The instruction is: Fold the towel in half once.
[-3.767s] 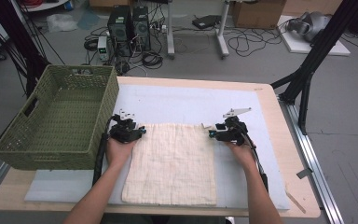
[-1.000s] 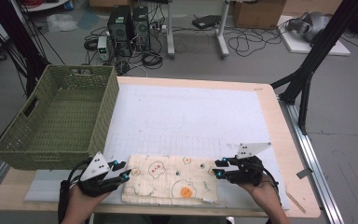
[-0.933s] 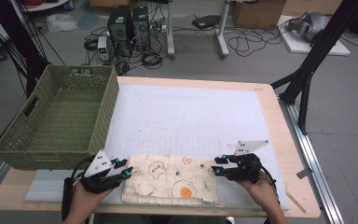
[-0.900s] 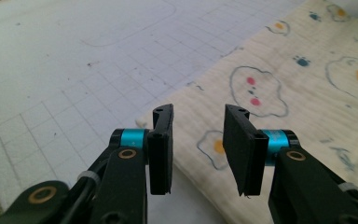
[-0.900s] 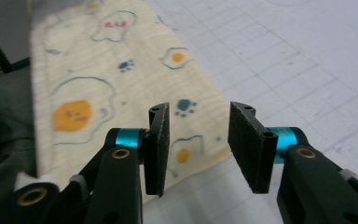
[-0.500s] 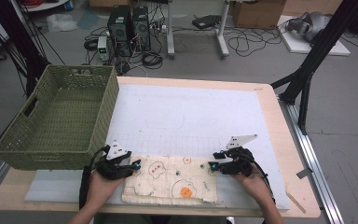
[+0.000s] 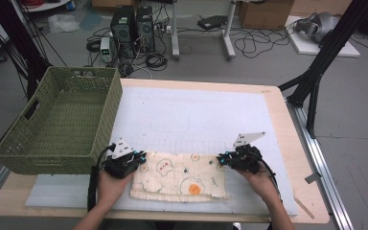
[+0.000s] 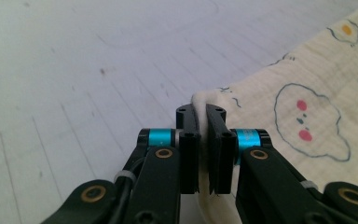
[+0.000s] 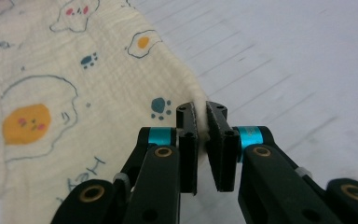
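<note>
Workshop floor beyond a pale wooden table (image 7: 287, 120); a white mat (image 7: 196, 120) covers most of the tabletop.

Nearest the table's front edge: two forearms come in from below, each hand holding a gripper. Between them lies a cream cloth (image 7: 179, 175), folded into a wide strip, printed with fried eggs, little faces and paw marks. It rests flat on the mat close to the front edge, long side running left to right.

Left gripper (image 7: 136, 158) sits at the cloth's left far corner. In the left gripper view its jaws are pressed nearly together with a fold of the cloth's (image 8: 307, 116) edge pinched between the tips (image 8: 200, 114). Cloth trails off to the right of the jaws in that view; bare mat (image 8: 74, 70) lies to the left.

Right gripper (image 7: 224, 160) sits at the cloth's right far corner. In the right gripper view its jaws likewise pinch the cloth's (image 9: 74, 84) edge at the tips (image 9: 201, 114), narrow gap, fabric between. Mat (image 9: 298, 60) lies to the right.

Farther back, left: a green woven basket (image 7: 103, 120) stands on the table's left side, overhanging the edge, just beside the left gripper.

Beyond the table: computer towers (image 7: 132, 24), cables (image 7: 254, 45) and a black stand (image 7: 326, 57) on the grey floor.
</note>
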`<move>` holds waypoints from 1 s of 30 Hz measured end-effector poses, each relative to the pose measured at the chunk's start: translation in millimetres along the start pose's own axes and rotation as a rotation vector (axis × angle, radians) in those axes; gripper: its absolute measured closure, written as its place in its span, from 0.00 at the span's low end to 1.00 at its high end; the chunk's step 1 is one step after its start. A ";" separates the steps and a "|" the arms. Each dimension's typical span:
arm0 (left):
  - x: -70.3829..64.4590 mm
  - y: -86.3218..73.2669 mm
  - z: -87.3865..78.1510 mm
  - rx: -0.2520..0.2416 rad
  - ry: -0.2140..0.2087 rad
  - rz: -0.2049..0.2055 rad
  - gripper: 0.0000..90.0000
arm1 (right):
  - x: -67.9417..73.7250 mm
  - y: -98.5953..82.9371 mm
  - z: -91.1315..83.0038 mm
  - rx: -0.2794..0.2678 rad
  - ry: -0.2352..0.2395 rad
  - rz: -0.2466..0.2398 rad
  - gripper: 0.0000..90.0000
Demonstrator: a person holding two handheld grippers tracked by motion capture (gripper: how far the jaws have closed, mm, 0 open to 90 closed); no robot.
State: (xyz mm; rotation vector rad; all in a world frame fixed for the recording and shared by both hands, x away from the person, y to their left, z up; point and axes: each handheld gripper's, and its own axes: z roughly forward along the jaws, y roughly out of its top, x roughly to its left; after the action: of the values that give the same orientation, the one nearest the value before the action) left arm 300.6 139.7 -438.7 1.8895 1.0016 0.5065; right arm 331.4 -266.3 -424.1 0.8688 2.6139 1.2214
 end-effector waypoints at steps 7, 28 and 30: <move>14.6 27.4 31.7 -0.066 0.062 -0.048 0.93 | -31.7 21.2 -3.9 -0.038 -0.088 0.035 0.92; 0.7 -2.3 -4.4 0.033 -0.071 0.098 0.70 | 12.4 -11.0 -10.0 -0.020 -0.044 -0.010 0.70; -0.5 -4.7 -5.7 0.042 -0.108 0.089 0.71 | 16.4 -17.3 -8.9 -0.012 -0.021 -0.004 0.70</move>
State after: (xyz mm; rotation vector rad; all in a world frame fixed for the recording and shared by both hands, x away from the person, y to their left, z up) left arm 294.3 143.5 -439.9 1.9841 0.8671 0.4331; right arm 307.1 -271.9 -429.0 0.8690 2.5879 1.2186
